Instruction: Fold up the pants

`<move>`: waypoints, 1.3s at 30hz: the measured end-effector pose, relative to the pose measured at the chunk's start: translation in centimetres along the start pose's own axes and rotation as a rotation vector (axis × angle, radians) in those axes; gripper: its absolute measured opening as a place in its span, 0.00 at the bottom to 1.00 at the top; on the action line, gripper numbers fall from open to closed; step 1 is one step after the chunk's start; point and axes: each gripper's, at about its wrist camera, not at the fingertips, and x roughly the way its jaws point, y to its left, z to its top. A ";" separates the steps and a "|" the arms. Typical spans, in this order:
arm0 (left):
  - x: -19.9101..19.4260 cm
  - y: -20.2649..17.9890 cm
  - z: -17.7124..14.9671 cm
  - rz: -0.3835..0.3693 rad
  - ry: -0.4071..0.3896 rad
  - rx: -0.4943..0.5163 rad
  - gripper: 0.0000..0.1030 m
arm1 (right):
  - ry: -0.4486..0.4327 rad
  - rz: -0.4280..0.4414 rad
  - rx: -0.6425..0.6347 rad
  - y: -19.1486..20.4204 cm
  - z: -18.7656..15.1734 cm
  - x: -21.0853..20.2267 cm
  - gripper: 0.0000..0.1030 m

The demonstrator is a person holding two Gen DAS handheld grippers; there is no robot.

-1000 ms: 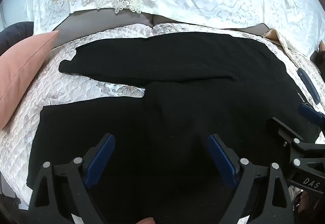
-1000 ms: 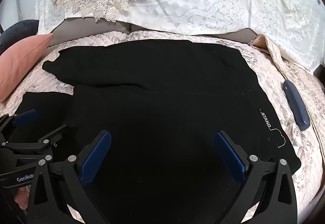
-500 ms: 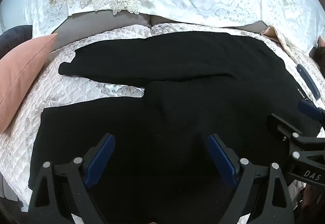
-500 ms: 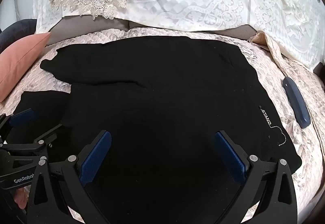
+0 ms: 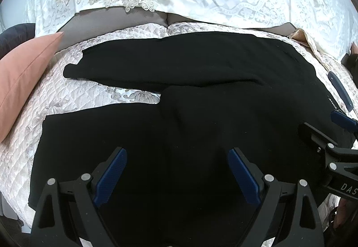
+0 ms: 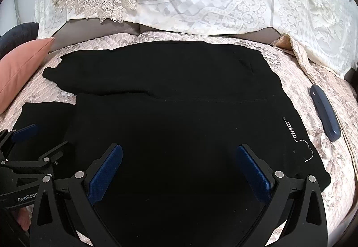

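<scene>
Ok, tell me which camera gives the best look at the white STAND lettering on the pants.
The right wrist view. There the STAND lettering on the black pants faces the camera, legible, with a dotted line trailing from it. In the left wrist view the lettering sits tiny and distorted at the right edge, barely readable.

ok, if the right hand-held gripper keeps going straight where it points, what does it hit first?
Probably the black pants: the right hand-held gripper, open, has only that fabric ahead. Depth is unclear.
</scene>
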 end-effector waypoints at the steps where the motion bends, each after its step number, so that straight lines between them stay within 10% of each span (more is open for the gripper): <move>1: 0.1 0.0 0.0 0.004 0.004 0.000 0.91 | 0.001 0.001 0.000 0.0 0.0 0.0 0.98; 39: 0.4 1.1 -0.2 -0.013 0.013 -0.043 0.91 | 0.007 0.005 -0.006 0.4 0.2 0.4 0.98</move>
